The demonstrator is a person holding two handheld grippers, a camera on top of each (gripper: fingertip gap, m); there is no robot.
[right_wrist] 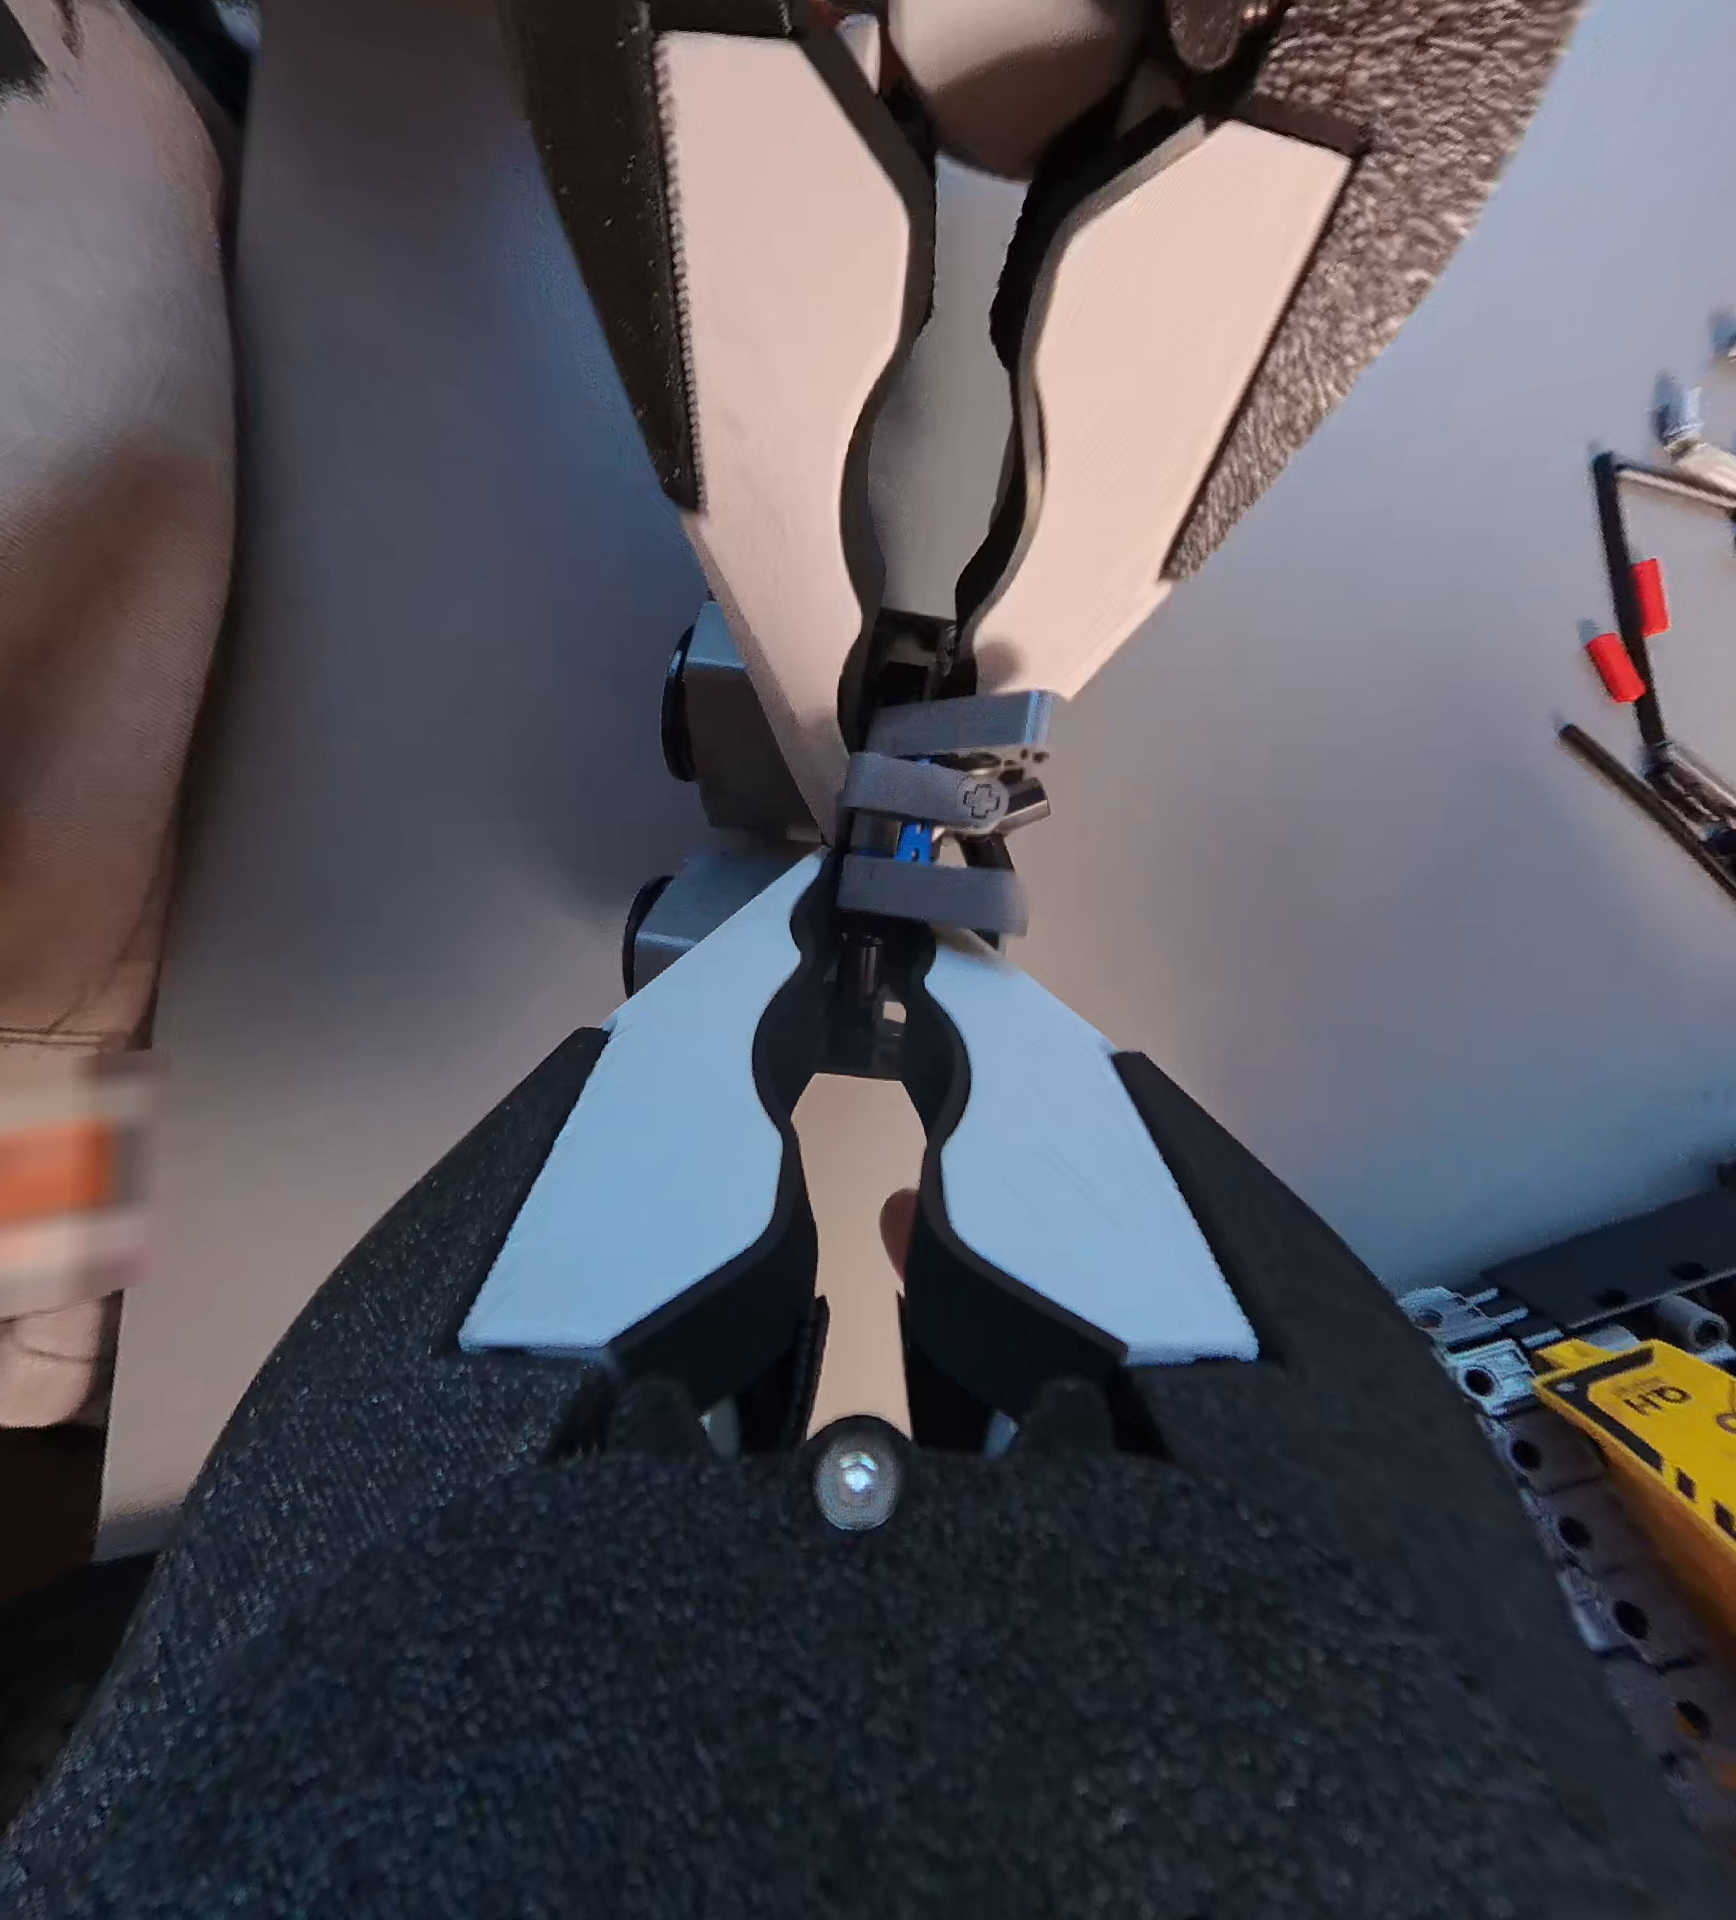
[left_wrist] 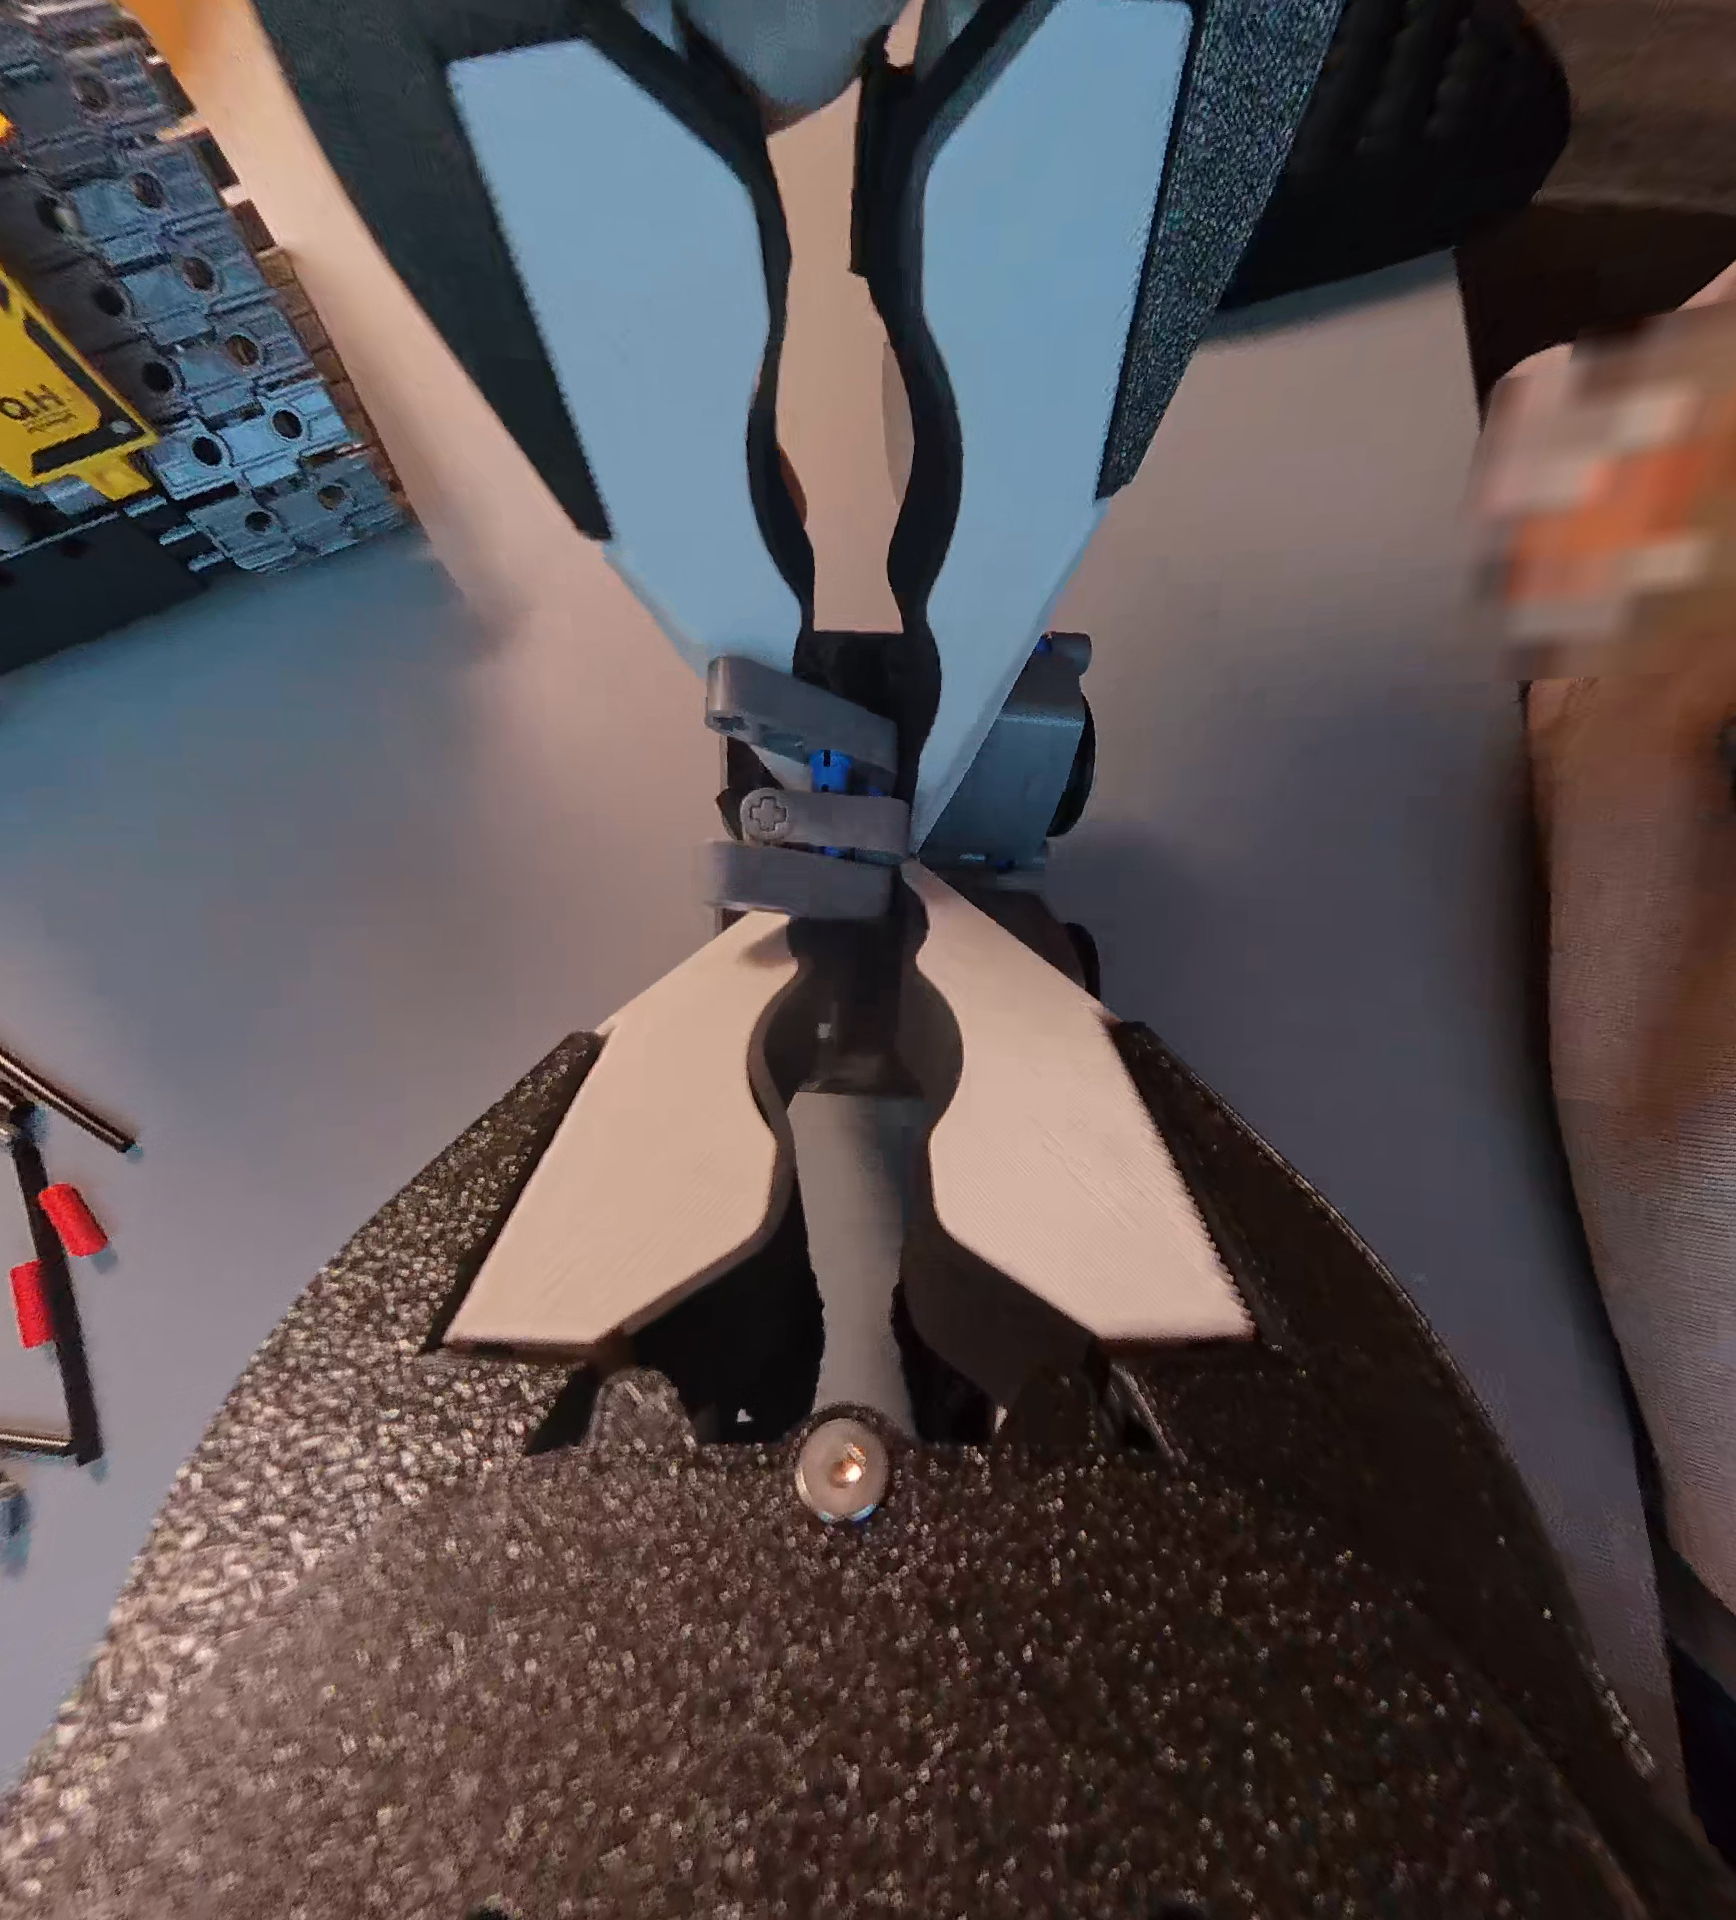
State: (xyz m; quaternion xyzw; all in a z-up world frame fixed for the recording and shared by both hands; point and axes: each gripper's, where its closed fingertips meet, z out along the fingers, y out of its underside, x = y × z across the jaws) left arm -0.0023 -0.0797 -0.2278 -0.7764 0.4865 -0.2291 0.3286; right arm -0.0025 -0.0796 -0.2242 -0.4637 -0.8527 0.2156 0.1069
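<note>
Grey table [left_wrist: 272, 831], lots of bare room. Left gripper [left_wrist: 848, 925] and right gripper [right_wrist: 869, 935] meeting tip to tip, both pinched on small grey block build [left_wrist: 802, 821], probably. Loose rods [left_wrist: 43, 1247] far left.

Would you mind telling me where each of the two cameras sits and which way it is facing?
Left wrist view: on the left gripper, looking along its fingers at the grey brick assembly; the right gripper faces it, a person's beige sleeve at right.
Right wrist view: on the right gripper, facing back at the left gripper.
Shared: the assembly, both grippers, the yellow model, the table.
</note>
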